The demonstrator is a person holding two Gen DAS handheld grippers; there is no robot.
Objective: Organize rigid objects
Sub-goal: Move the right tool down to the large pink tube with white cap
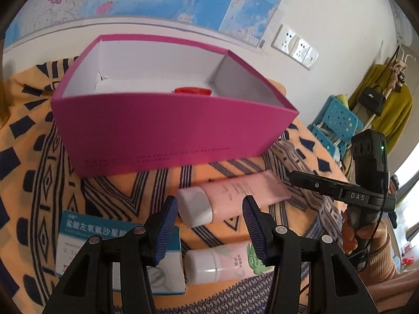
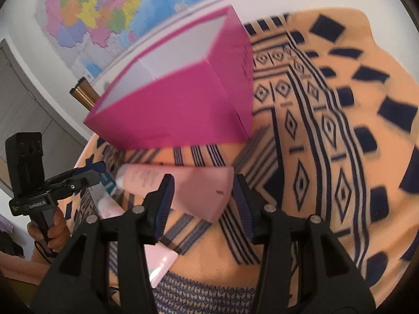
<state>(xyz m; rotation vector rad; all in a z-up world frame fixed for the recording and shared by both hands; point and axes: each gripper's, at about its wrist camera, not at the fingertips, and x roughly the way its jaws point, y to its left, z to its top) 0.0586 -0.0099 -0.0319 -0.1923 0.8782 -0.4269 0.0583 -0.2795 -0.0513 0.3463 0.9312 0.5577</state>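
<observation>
Left gripper (image 1: 210,225): fingers apart, nothing clamped. The white cap end of the pink tube (image 1: 230,198) sits in the gap from the left wrist view, but the pads look clear of it; can't tell whether they're level with it or above it.

Right gripper (image 2: 203,204): fingers also apart, straddling the flat crimped tail of the same tube (image 2: 183,191). No pad contact visible; frame is blurred, so treat that as likely, not certain.

My read: one gripper per end because the tube is long and lies across the approach line, so a cap-and-tail hold would keep it from swinging.

Tube lies on the orange patterned cloth (image 2: 327,157), just near of the magenta box (image 1: 167,128). Box is open-topped, so it's the likely drop target. Something white with a red cap (image 1: 192,90) is already inside.

Near of the tube, in the left wrist view: a small white-capped bottle (image 1: 220,261), and to its left a blue-and-white medicine carton (image 1: 78,235), partly hidden by the left finger. Both outside the box, probably queued.

Each gripper shows in the other's view, with the holding hand (image 2: 56,229) on its handle.
</observation>
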